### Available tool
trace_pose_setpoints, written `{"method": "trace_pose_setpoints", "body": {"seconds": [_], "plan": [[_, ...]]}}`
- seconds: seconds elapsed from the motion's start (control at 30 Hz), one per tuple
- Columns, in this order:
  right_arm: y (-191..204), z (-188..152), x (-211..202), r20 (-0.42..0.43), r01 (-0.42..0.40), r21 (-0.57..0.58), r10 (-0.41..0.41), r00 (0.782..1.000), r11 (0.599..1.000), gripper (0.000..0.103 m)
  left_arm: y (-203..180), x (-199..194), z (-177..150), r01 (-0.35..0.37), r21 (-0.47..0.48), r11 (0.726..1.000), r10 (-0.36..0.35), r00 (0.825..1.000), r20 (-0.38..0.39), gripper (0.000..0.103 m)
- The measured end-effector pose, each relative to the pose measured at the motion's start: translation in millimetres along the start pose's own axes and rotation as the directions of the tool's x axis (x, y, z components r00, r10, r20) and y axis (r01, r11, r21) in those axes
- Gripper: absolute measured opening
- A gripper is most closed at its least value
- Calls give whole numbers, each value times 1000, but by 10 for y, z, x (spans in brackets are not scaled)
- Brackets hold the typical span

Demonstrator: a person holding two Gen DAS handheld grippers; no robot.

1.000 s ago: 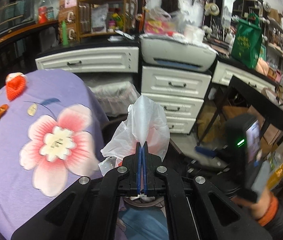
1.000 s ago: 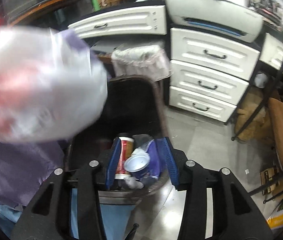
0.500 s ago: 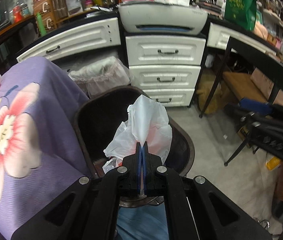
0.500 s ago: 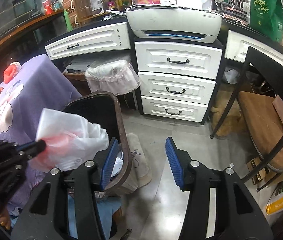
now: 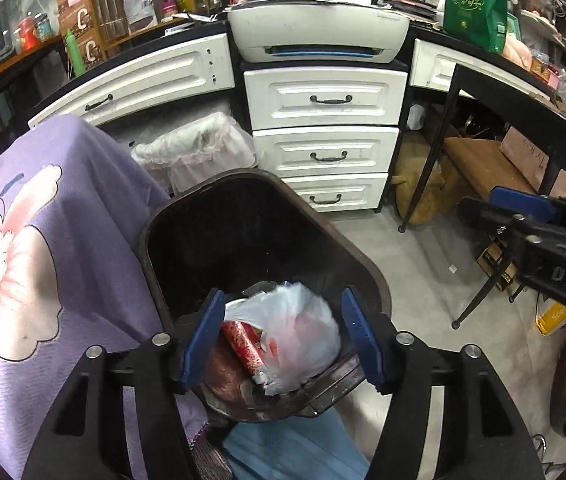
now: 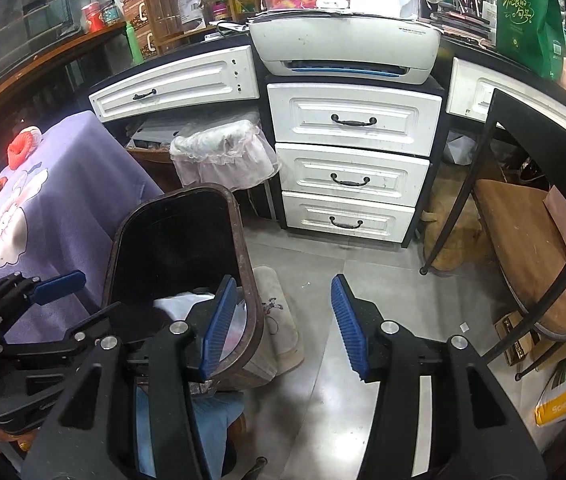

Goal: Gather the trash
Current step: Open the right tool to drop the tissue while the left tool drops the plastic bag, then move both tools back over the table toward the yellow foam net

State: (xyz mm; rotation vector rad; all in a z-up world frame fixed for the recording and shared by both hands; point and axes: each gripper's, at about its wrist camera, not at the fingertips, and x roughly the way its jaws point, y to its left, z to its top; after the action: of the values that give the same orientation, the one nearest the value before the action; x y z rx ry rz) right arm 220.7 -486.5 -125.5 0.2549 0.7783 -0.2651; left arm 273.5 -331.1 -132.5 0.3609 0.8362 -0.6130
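A white plastic bag (image 5: 295, 336) with red showing through lies inside the dark brown trash bin (image 5: 187, 216), on top of a red cup (image 5: 243, 346) and other trash. My left gripper (image 5: 283, 340) is open and empty right above the bin, jaws wide on either side of the bag. My right gripper (image 6: 281, 322) is open and empty over the grey floor, just right of the bin (image 6: 243, 240). The left gripper also shows in the right wrist view (image 6: 59, 282), and the right gripper in the left wrist view (image 5: 523, 208).
A table with a purple flowered cloth (image 5: 23, 240) stands left of the bin. White drawers (image 5: 323, 148) with a printer (image 5: 319, 32) on top are behind. A lined basket (image 5: 195, 152) sits by the drawers. A black-framed chair (image 6: 523, 232) stands on the right.
My left gripper has opened and let go of the white bag, which has dropped into the bin. The right gripper stays open and has shifted slightly.
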Motion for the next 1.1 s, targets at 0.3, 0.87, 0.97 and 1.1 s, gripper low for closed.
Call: {"method": "trace_pose_setpoints", "body": {"seconds": [0.3,0.87,0.97,1.1], "plan": [[38,59,-102,26,-3,-2,3,1000,1000,56,26,-271,34,-11,-11,1000,12,998,58,78],[1325,414,-375,66,-244,-210,262,963,947,69,1070,-1305,-25,-195,-116,974,215,956,198,97],[1654,444,-378,47,-293,-264,316,948,919,69,1388,-1440,-62,-255,-165,953,284,940,189,97],[2089,474,-380,16,-350,-333,376,927,876,69,1924,-1638,-183,-342,-238,909,385,907,168,97]]}}
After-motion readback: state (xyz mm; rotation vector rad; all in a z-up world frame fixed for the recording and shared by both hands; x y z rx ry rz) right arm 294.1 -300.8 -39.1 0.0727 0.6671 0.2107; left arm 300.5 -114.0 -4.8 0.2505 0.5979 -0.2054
